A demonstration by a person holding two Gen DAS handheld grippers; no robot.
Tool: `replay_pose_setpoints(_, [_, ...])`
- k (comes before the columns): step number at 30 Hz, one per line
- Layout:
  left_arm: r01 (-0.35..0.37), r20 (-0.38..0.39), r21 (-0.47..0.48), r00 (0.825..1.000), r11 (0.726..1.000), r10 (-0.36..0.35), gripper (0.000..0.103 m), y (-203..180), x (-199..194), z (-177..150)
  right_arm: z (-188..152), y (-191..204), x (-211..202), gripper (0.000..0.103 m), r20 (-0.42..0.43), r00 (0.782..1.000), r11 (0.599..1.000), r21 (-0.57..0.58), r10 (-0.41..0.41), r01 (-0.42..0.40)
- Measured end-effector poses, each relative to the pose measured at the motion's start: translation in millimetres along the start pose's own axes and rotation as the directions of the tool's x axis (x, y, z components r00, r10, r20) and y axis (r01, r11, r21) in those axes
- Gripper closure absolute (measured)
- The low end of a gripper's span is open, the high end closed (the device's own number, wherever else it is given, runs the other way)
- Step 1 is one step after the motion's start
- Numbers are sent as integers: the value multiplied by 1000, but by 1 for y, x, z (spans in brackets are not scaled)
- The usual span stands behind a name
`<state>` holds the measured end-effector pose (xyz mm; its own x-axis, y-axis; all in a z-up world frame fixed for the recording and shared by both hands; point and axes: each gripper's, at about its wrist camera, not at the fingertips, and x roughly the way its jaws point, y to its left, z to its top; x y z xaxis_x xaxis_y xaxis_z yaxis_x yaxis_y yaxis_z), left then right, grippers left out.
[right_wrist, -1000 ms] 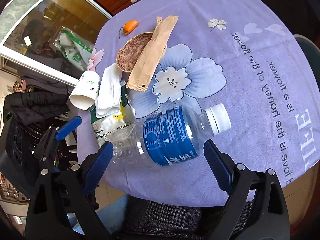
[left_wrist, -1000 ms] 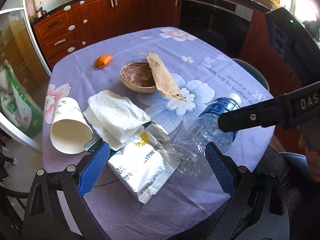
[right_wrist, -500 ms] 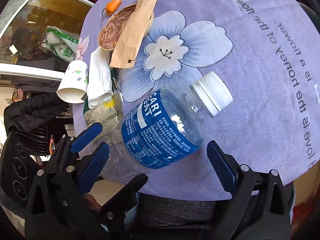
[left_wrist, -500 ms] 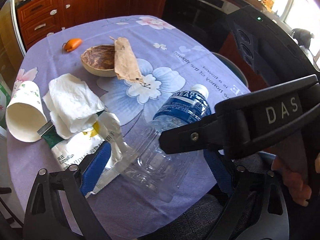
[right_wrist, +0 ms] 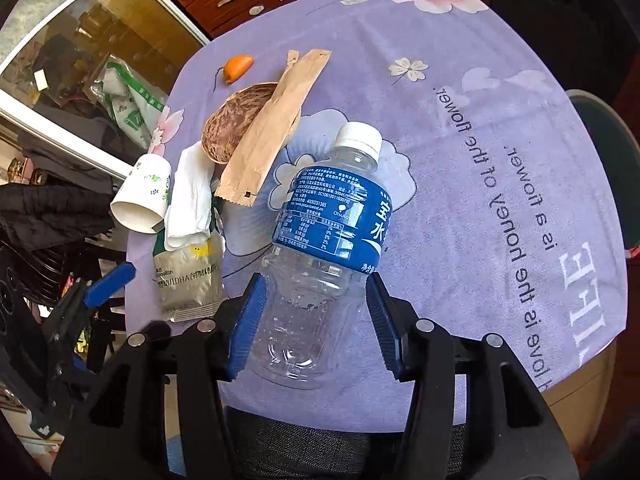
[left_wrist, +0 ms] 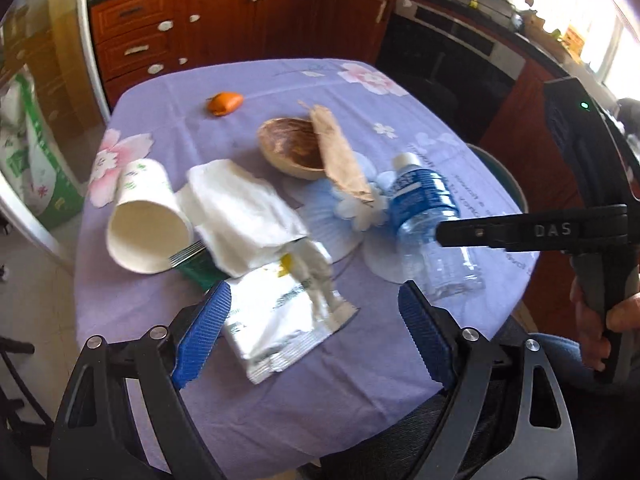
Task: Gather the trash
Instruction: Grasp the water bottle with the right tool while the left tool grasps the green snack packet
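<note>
Our right gripper (right_wrist: 308,320) is closing on the bottle (right_wrist: 324,240), pads at its clear base, its long axis running away towards the cap. Our left gripper (left_wrist: 312,336), closing slightly with nothing gripped, hovers over the foil packet (left_wrist: 280,328).

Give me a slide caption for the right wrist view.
Right claw closing around empty plastic bottle on the purple tablecloth.

The right hand-held gripper (right_wrist: 312,316) points steeply down, its jaws closing with the blue pads (right_wrist: 246,322) against both sides of the bottle (right_wrist: 324,248). The left hand-held gripper (left_wrist: 312,336) also tilts downward, its jaws wide and closing slowly, pads (left_wrist: 202,332) touching nothing. A hand (left_wrist: 608,320) grips the right one's handle.
</note>
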<state>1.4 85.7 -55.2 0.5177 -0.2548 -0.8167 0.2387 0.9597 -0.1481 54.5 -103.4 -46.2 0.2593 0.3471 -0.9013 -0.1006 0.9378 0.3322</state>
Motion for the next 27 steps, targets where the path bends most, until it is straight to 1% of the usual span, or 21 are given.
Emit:
replay_pose_setpoints(2, [-39,-27,-45,999,998,38,17,18,6,-5,-1,5,3,50,3,1000,999,-30,-17,17])
replay_pose_setpoints(4, [-59,-47,-84,997,995,56,17,32,12,-9,0,8,6,49,0,1000,999,-40,-21,21])
replay_pose_setpoints(6, [-69,-70,-118,996,991,61,17,41,20,-13,0,10,9,48,-6,1000,999,-49,-22,22])
replay_pose_setpoints(8, [-58,-96,-142,994,988,45,17,46,29,-16,0,9,11,46,-14,1000,999,-49,-20,20])
replay_pose_setpoints(11, [-53,-114,-149,993,987,36,18,43,41,-15,0,13,20,46,-32,999,998,-56,-24,22])
replay_pose_setpoints(12, [-46,-115,-150,993,988,29,20,41,44,-15,-1,15,22,46,-37,999,998,-60,-29,27])
replay_pose_setpoints(15, [-56,-108,-131,993,990,42,27,32,46,-13,0,15,26,46,-42,998,997,-73,-38,35])
replay_pose_setpoints(16, [-59,-106,-129,993,990,45,32,30,47,-13,0,16,27,45,-40,998,996,-79,-42,38])
replay_pose_setpoints(18, [-83,-101,-119,992,989,71,49,26,47,-11,3,17,28,45,-31,998,995,-91,-53,50])
replay_pose_setpoints(19, [-93,-100,-121,992,988,81,64,25,47,-11,4,18,28,45,-26,998,994,-95,-56,53])
replay_pose_setpoints(20, [-84,-101,-131,992,988,71,77,25,47,-10,6,18,29,45,-23,998,994,-99,-57,55])
replay_pose_setpoints(21, [-70,-103,-142,993,987,56,84,26,47,-10,6,19,30,45,-21,998,993,-100,-57,54])
replay_pose_setpoints(22, [-72,-101,-145,993,987,58,90,24,45,-11,7,18,30,45,-18,998,994,-101,-54,52])
replay_pose_setpoints(23, [-77,-95,-142,993,987,64,94,21,42,-12,7,18,30,46,-20,999,994,-102,-50,48])
replay_pose_setpoints(25, [-94,-84,-132,993,987,83,97,14,32,-13,5,16,26,47,-7,999,993,-104,-49,48])
replay_pose_setpoints(27, [-121,-69,-118,991,986,113,98,9,21,-13,4,12,20,47,4,999,995,-96,-40,41])
